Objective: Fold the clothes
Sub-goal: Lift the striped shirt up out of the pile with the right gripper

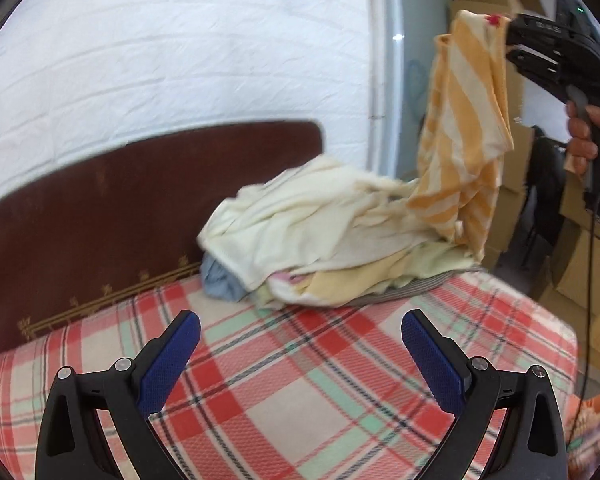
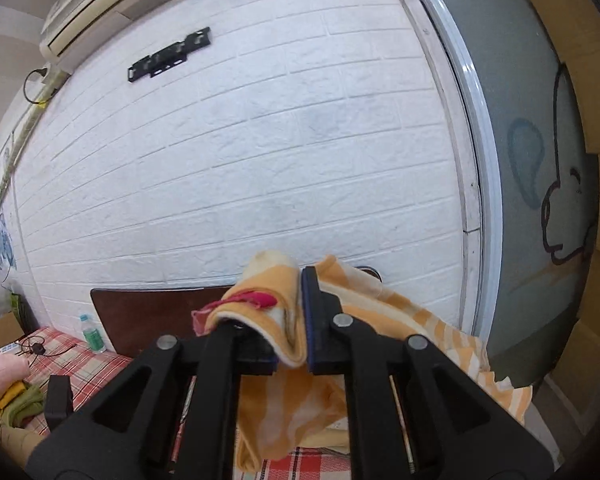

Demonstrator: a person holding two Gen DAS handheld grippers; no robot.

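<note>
Above bed, right hand-held gripper [image 2: 292,320] raised, clamping striped garment [image 1: 466,128]

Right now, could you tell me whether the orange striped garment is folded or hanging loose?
Hanging loose: the right claw pinches the striped garment at its top, and it dangles crumpled onto the pile.

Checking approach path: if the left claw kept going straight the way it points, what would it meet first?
Likely the pile of clothes on the plaid bedcover; the left claw points there, though depth is unclear.

White brick wall [image 2: 240,140] behind a plaid-covered bed [image 1: 300,360]

A brown headboard [image 1: 100,208] is standing against it; cardboard boxes [image 1: 572,280] are stacking up right, a bottle [image 2: 91,334] sitting left.
</note>
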